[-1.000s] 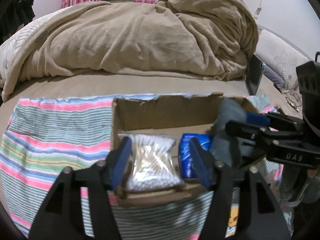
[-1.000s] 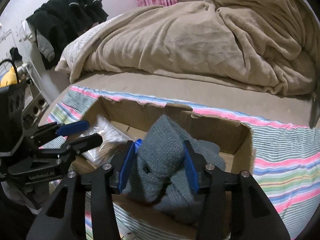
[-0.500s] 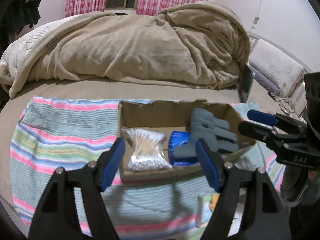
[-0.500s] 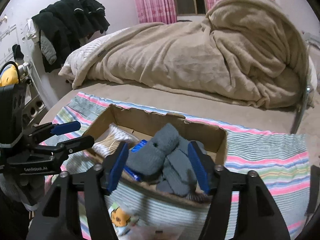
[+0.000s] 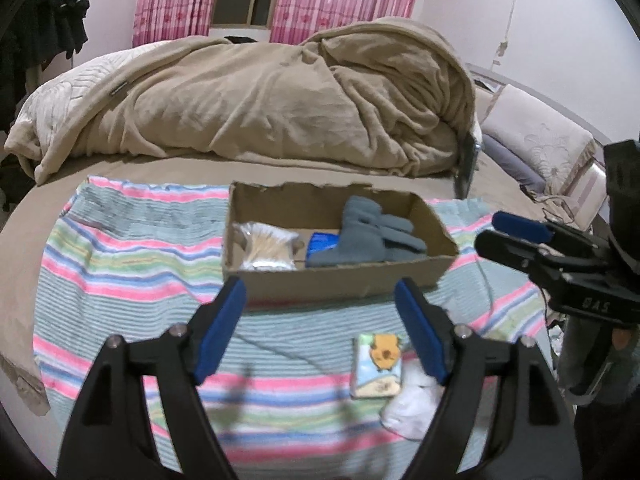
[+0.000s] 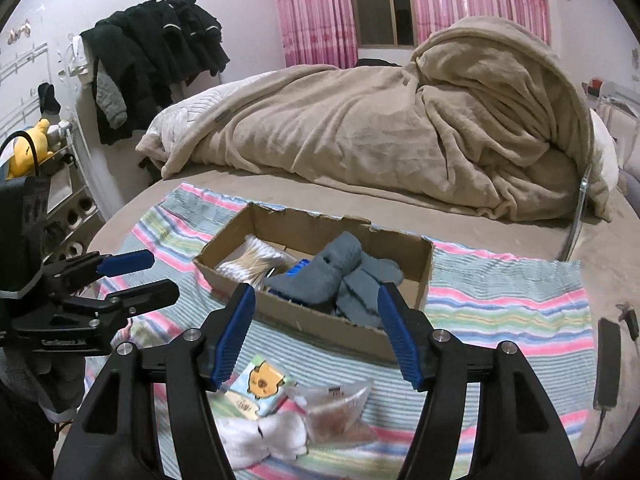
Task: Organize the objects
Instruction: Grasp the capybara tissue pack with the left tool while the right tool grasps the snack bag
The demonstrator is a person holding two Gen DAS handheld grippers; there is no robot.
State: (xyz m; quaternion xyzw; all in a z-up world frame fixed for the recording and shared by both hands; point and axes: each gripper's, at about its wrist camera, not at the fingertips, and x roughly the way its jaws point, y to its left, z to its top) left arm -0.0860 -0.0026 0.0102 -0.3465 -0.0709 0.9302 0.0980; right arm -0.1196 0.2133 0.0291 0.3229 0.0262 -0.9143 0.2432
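An open cardboard box (image 5: pixel 340 280) (image 6: pixel 320 320) sits on a striped towel (image 5: pixel 120 264) on the bed. It holds a bag of cotton swabs (image 5: pixel 266 246) (image 6: pixel 250 260), a blue packet (image 5: pixel 322 242) and grey knit gloves (image 5: pixel 370 236) (image 6: pixel 344 276). In front of the box lie a small pack with an orange cartoon (image 5: pixel 378 364) (image 6: pixel 258 390), a white sock (image 5: pixel 412 406) (image 6: pixel 260 436) and a clear bag of brown items (image 6: pixel 340 412). My left gripper (image 5: pixel 320 328) and right gripper (image 6: pixel 316 336) are both open and empty, held above the towel short of the box.
A beige blanket (image 5: pixel 260 96) is heaped across the bed behind the box. Dark clothes (image 6: pixel 152 56) hang on the left wall. A phone with a cable (image 6: pixel 608 364) lies right of the towel. A pillow (image 5: pixel 540 148) lies at the far right.
My right gripper let go of the grey gloves, which now lie in the box. Both grippers opened wider and pulled back from the box toward the near edge.
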